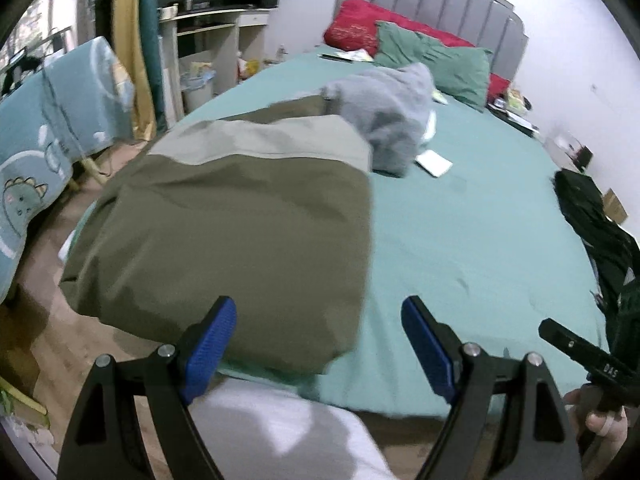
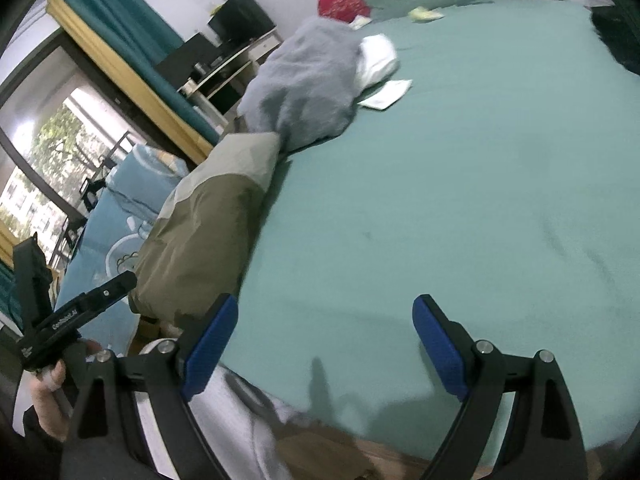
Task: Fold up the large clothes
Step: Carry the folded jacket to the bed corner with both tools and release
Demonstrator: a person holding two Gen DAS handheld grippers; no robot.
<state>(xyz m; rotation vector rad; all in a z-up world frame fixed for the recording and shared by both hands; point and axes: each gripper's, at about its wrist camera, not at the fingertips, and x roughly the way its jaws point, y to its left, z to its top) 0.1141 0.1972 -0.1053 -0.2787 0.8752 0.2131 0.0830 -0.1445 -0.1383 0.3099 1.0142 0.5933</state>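
Holding both grippers over the near edge of the bed (image 1: pixel 460 240), we note the left gripper (image 1: pixel 318 338) with jaws apart, gripping nothing, and the right gripper (image 2: pixel 324 334) likewise spread and empty. Nearest on the bed, at its left edge, lies the olive jacket (image 1: pixel 240 232), folded into a rough block with a pale band on its far side. Just beyond it, touching, sits a grey garment (image 1: pixel 384 112) in a heap. A white paper (image 1: pixel 434 162) lies beside that heap. Farthest, at the head of the bed, rest a green pillow (image 1: pixel 444 64) and red pillow (image 1: pixel 356 28).
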